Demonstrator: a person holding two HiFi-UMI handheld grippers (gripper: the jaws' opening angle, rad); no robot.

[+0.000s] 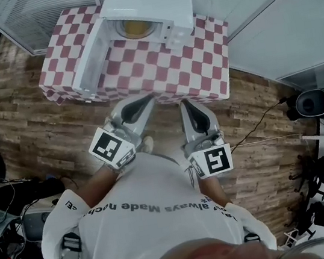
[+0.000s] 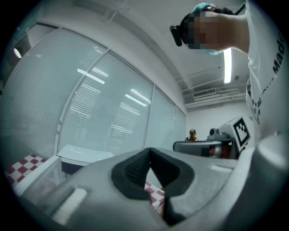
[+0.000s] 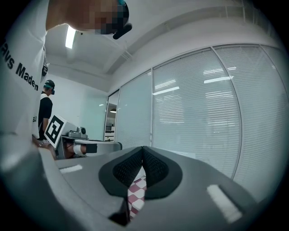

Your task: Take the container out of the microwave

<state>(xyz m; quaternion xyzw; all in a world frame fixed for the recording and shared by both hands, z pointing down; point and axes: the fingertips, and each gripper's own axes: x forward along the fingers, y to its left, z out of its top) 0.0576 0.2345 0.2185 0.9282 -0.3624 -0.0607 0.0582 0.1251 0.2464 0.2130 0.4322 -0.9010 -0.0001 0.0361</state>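
In the head view the left gripper (image 1: 147,99) reaches out from the body toward 1 o'clock and the right gripper (image 1: 186,103) toward 12 o'clock. They lie side by side, the left at 9 o'clock of the right, tips near each other but apart. Both are held level.

In each gripper view the dark ribbed pads (image 2: 135,169) (image 3: 156,167) meet at the tip, jaws closed with nothing between them.

Each gripper's marker cube (image 1: 111,147) (image 1: 216,161) sits at its rear, nearest the body. The left forearm (image 1: 89,186) runs back toward 7 o'clock into a white sleeve.
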